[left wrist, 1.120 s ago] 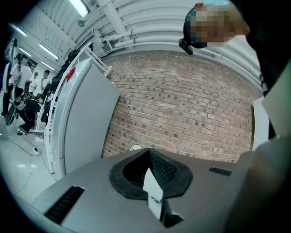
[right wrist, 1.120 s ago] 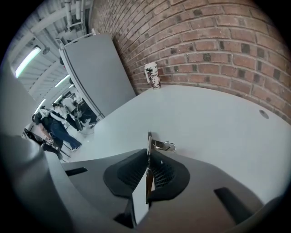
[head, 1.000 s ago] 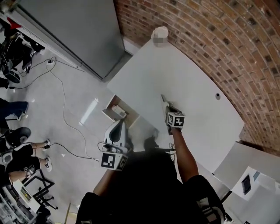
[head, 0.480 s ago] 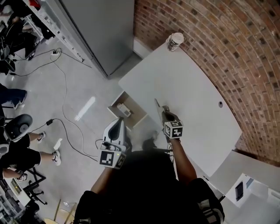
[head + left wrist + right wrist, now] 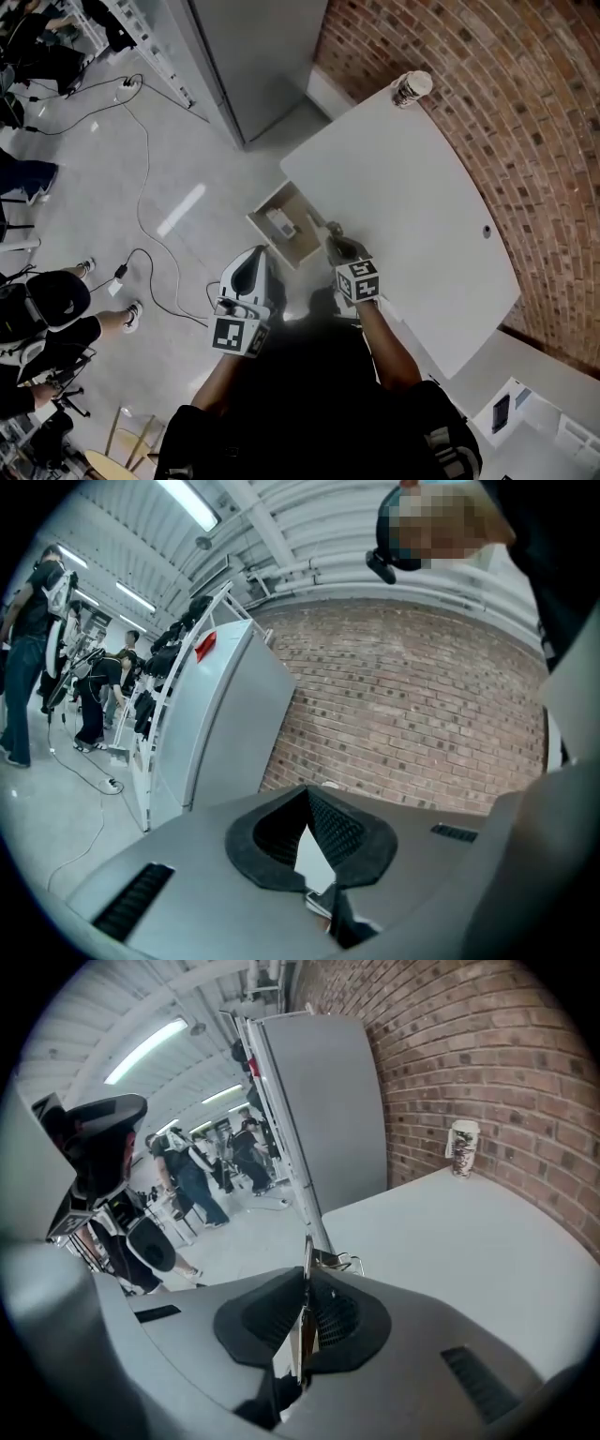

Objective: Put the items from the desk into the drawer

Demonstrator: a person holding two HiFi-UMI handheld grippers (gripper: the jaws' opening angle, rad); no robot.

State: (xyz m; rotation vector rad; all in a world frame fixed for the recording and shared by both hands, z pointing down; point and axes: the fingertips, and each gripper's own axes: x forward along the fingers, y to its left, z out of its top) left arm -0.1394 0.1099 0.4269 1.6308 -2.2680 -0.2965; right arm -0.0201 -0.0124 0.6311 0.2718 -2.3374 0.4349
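My right gripper [image 5: 330,236] hangs over the desk's left edge, right beside the open wooden drawer [image 5: 258,223]. It is shut on a thin flat item [image 5: 307,1249], seen edge-on, with a wire clip [image 5: 339,1262] at its tip. A white object [image 5: 279,222] lies inside the drawer. A paper cup [image 5: 411,87] stands at the far corner of the white desk [image 5: 412,187], against the brick wall; the right gripper view shows that cup [image 5: 463,1147] too. My left gripper [image 5: 253,264] is held below the drawer over the floor, its tips together and holding nothing.
A tall grey cabinet [image 5: 253,56] stands beyond the drawer. Cables [image 5: 141,216] run across the grey floor, and people [image 5: 37,309] stand at the left. The brick wall [image 5: 534,122] borders the desk's right side. A small cable hole [image 5: 487,231] sits in the desktop.
My right gripper has carried the thin item leftward from over the desktop to the drawer's edge. The head view has shifted, so the cup now sits farther right. The left gripper has barely moved.
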